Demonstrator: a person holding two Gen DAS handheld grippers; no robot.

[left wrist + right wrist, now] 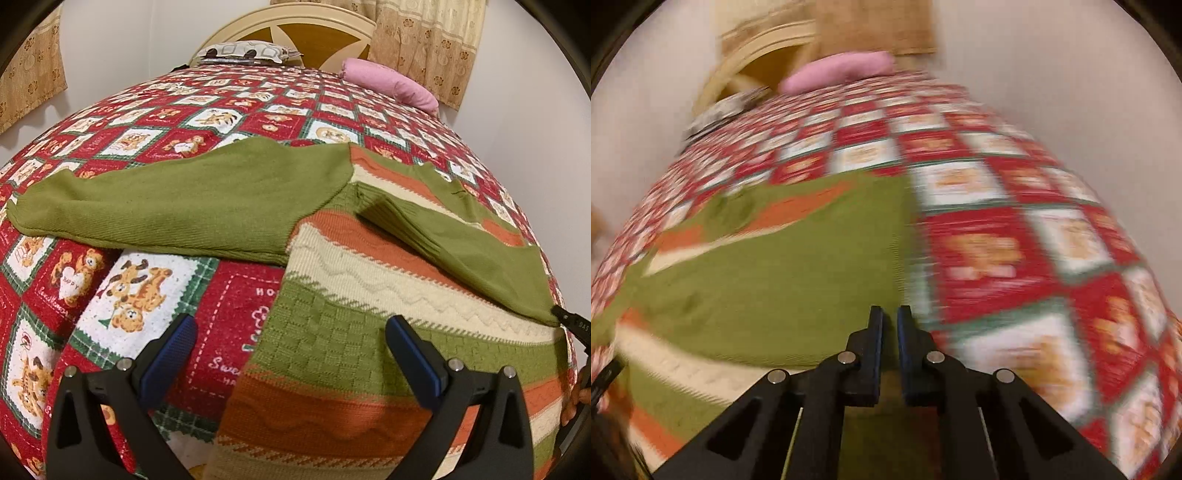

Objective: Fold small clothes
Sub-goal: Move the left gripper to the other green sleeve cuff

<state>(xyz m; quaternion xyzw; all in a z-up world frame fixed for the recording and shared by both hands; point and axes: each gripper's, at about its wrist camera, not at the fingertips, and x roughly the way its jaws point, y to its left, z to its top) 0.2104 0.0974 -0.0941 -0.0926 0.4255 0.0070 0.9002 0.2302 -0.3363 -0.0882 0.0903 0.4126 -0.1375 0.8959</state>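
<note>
White walls and patterned beige curtains [424,48] close off the far side of the room, and a cream and brown headboard [295,33] stands at the far end of a bed; the bed is covered by a red, white and green patchwork bedspread [229,118] printed with cartoon animals; a pink pillow [388,83] lies at the far right of it, and a grey patterned pillow [243,51] lies against the headboard; the sweater [369,295], knitted in green, cream and orange stripes, lies flat on the near right part of the bedspread; its left sleeve [166,206], plain green, stretches out to the left across the bedspread; its right sleeve [480,251] is folded over the striped body and runs down toward the right edge of the left wrist view; the left gripper [291,350] hangs above the near edge of the sweater with its blue-padded jaws spread wide and nothing between them; one finger stands over the bedspread and the other over the green band of the knit; the right gripper [890,317] shows in the blurred right wrist view with its jaws drawn almost together; a strip of green knit appears in the narrow gap, but the blur hides whether the pads pinch it; in the left wrist view its dark tip [570,319] meets the end of the folded sleeve at the right edge.
</note>
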